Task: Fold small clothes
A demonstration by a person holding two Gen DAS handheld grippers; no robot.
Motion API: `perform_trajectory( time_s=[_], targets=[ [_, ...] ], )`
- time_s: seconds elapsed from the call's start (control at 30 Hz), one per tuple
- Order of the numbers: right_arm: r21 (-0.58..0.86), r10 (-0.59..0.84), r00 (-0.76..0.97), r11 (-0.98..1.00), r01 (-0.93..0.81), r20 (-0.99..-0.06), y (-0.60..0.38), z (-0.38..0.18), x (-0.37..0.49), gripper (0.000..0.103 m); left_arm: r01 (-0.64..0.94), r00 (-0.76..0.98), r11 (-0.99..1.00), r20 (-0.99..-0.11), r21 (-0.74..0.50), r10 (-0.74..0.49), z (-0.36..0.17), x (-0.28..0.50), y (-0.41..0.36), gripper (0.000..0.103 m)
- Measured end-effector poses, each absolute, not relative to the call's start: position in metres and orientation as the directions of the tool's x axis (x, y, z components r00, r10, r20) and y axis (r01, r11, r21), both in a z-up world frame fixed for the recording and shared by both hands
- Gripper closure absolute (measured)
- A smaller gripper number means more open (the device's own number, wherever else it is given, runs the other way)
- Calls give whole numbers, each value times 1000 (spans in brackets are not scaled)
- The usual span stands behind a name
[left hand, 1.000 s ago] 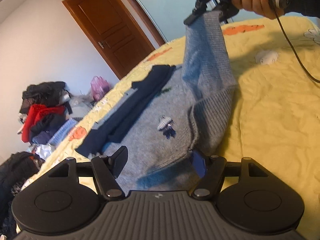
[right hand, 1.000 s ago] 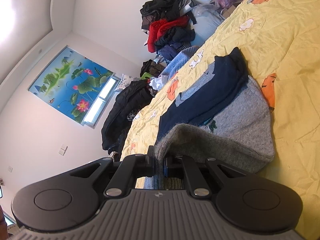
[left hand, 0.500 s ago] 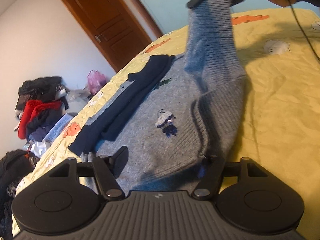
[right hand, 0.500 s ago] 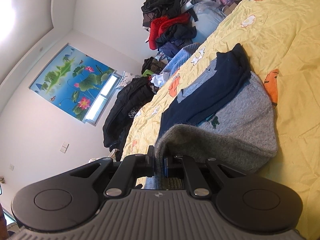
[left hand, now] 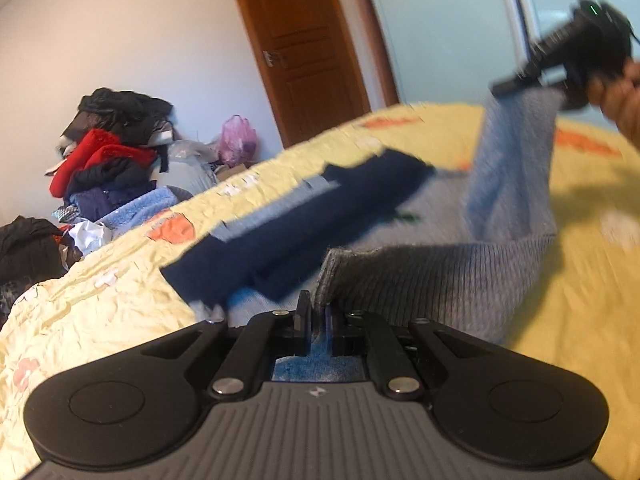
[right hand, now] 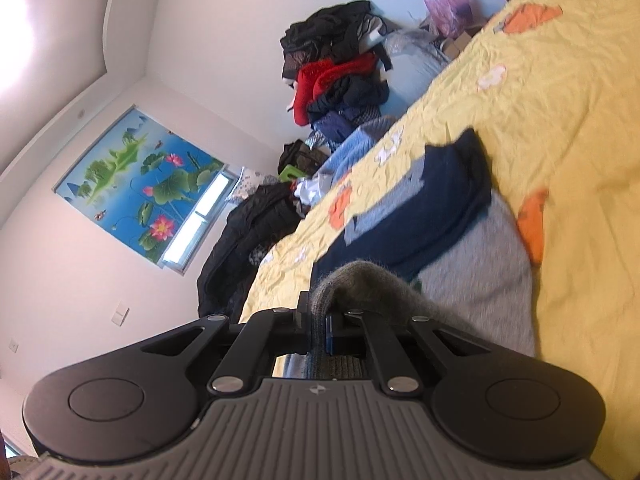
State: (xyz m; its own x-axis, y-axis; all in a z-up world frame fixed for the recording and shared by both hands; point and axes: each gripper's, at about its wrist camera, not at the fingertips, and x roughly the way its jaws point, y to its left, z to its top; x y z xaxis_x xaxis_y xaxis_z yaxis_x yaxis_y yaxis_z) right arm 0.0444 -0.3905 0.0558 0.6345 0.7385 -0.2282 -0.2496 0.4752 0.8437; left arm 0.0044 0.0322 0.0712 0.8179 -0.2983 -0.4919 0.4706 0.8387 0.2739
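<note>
A small grey knit sweater (left hand: pixel 440 268) with navy sleeves (left hand: pixel 320 216) lies on the yellow bedspread (left hand: pixel 100 312). My left gripper (left hand: pixel 317 320) is shut on its ribbed hem, lifted off the bed. In the left wrist view my right gripper (left hand: pixel 520 84), held by a hand at the upper right, is raised with the hem's other corner hanging from it. In the right wrist view that same gripper (right hand: pixel 318 320) is shut on the grey hem (right hand: pixel 360 284), with the sweater's body (right hand: pixel 480 272) spread below.
A pile of dark, red and blue clothes (left hand: pixel 108 152) sits beyond the bed's far edge beside a pink bag (left hand: pixel 238 140). A brown door (left hand: pixel 304 40) stands behind. More dark clothes (right hand: pixel 248 232) lie under a window with a lotus blind (right hand: pixel 136 184).
My left gripper's jaws have gone from wide open around the hem to shut on it, and the gripper has risen and rolled. The right gripper has kept its hold in place.
</note>
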Motion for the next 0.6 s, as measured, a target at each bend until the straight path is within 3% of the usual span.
perform_trajectory(
  time_s=[0.1, 0.23, 0.4, 0.53, 0.6],
  targets=[
    [834, 726, 655, 482, -270, -207, -399, 65, 75, 87, 407, 854, 881, -443, 243, -272, 91, 45, 46, 97],
    [831, 701, 690, 484, -272, -182, -408, 73, 143, 87, 262, 878, 953, -446, 150, -171, 104, 141, 74, 97],
    [839, 649, 681, 536, -93, -339, -398, 32, 256, 87, 11, 805, 1000, -594, 1, -8, 70, 262, 111, 97],
    [820, 598, 661, 571, 45, -453, -381, -10, 302, 73, -45, 781, 999, -623, 18, 47, 44, 288, 114, 97],
    [818, 598, 665, 574, 34, -447, -374, -15, 306, 46, -7, 785, 999, -619, 32, 25, 41, 286, 111, 97]
  ],
)
